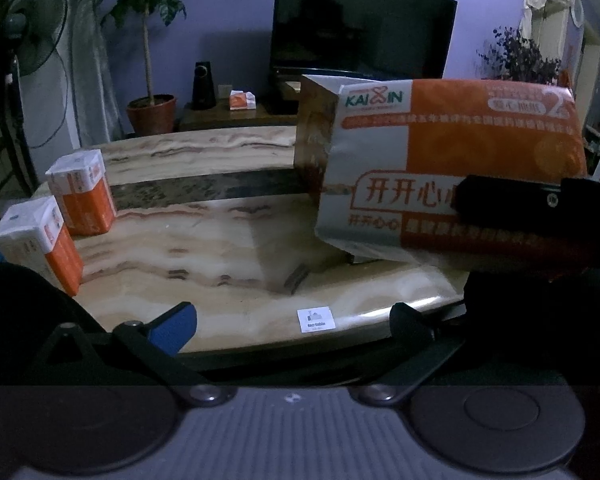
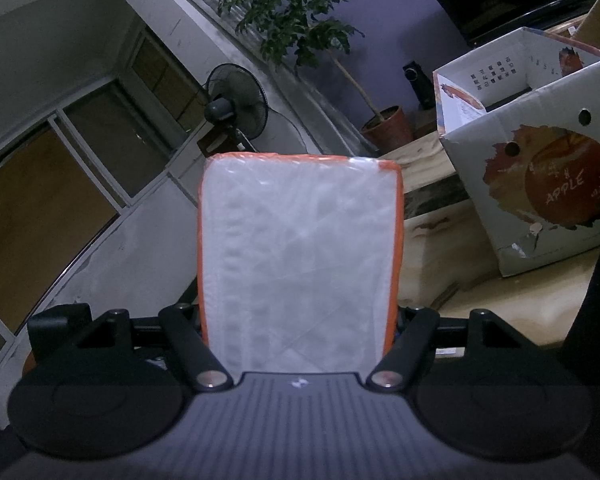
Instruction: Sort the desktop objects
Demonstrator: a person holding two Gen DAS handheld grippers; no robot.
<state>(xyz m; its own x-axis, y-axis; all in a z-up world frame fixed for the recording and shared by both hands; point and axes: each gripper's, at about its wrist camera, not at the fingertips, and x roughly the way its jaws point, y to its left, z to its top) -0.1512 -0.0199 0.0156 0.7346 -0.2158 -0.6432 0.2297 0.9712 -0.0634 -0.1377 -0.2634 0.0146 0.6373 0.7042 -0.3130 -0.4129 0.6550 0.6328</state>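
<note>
The right gripper (image 2: pixel 298 320) has its fingers (image 2: pixel 188 340) closed against the 2 orange sides of a tissue pack (image 2: pixel 298 264), held off the counter (image 2: pixel 440 264) with its clear white face toward the camera. Right of it an open apple carton (image 2: pixel 540 184) stands on the counter. The left gripper (image 1: pixel 296 320) is low at the counter's near edge, its fingers (image 1: pixel 172 326) spread wide around nothing. 2 more upright tissue packs, one (image 1: pixel 36 240) nearer than the other (image 1: pixel 82 194), stand at the counter's left end. Behind are a television (image 1: pixel 360 24) and a potted plant (image 1: pixel 148 40)
</note>
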